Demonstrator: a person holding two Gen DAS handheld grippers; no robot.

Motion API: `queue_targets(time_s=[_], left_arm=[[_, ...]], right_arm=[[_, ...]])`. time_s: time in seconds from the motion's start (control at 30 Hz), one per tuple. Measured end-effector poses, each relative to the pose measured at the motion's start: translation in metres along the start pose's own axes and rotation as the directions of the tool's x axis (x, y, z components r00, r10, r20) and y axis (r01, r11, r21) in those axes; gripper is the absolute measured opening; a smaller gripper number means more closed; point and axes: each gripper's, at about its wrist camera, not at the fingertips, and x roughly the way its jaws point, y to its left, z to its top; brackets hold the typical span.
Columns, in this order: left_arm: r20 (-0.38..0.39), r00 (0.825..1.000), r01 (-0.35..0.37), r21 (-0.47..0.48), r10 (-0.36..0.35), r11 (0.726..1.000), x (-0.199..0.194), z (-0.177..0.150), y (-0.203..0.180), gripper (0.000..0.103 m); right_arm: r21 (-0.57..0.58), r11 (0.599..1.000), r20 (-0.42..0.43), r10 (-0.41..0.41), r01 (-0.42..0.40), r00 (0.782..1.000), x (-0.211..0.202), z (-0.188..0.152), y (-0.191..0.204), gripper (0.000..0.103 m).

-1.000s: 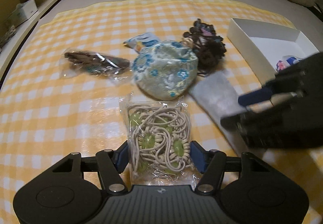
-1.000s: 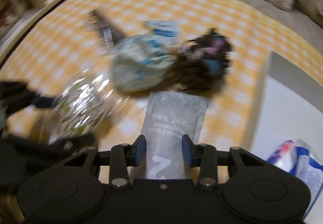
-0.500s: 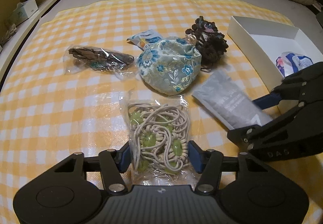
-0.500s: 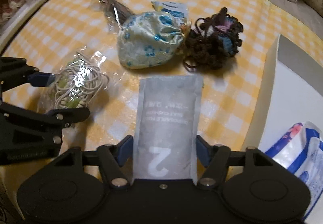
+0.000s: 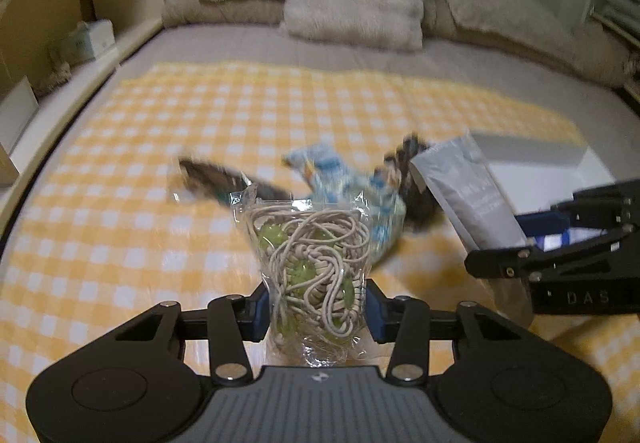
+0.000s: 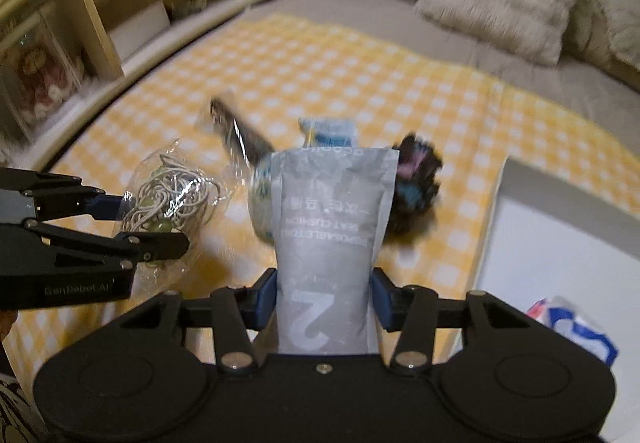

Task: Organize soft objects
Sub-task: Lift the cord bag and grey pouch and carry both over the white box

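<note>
Left of white box [image 6: 560, 243], I'm lifting two: left gripper [image 5: 316, 309] clamping cord bag [image 5: 310, 263], right gripper [image 6: 324, 299] clamping grey pouch [image 6: 332, 227]; three packets remaining

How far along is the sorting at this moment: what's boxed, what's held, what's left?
Done: one blue-and-white packet lies in the white box. In hand: the left hand-held gripper grips the bag of cords, and the right hand-held gripper grips the grey pouch. Left on the checked blanket: floral pouch, dark scrunchie, dark bagged item, small blue packet.
</note>
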Motion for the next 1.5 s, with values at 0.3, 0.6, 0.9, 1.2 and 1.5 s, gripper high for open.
queue_targets(time_s=[0.3,0.6,0.9,1.2,1.5], left_arm=[[0.126,0.992,0.016,-0.033,-0.012,0.999,-0.033,0.018,-0.005,0.046],[0.219,0.975,0.032,-0.022,-0.026,0.999,-0.055,0.03,-0.022,0.046],[0.277,0.958,0.081,-0.007,-0.076,0.997,-0.063,0.045,-0.056,0.046],[0.294,0.939,0.166,0.056,-0.175,0.985,-0.058,0.054,-0.106,0.046],[0.268,0.921,0.261,0.114,-0.283,0.959,-0.046,0.052,-0.16,0.046]], right_arm=[[0.021,0.999,0.149,-0.04,0.038,0.988,-0.039,0.01,-0.007,0.05],[0.07,0.994,0.26,-0.096,0.08,0.961,-0.082,0.004,-0.026,0.05],[0.133,0.982,0.335,-0.175,0.138,0.926,-0.126,-0.013,-0.062,0.05],[0.233,0.948,0.333,-0.289,0.218,0.898,-0.158,-0.043,-0.113,0.051],[0.329,0.902,0.304,-0.38,0.278,0.874,-0.18,-0.074,-0.159,0.051]])
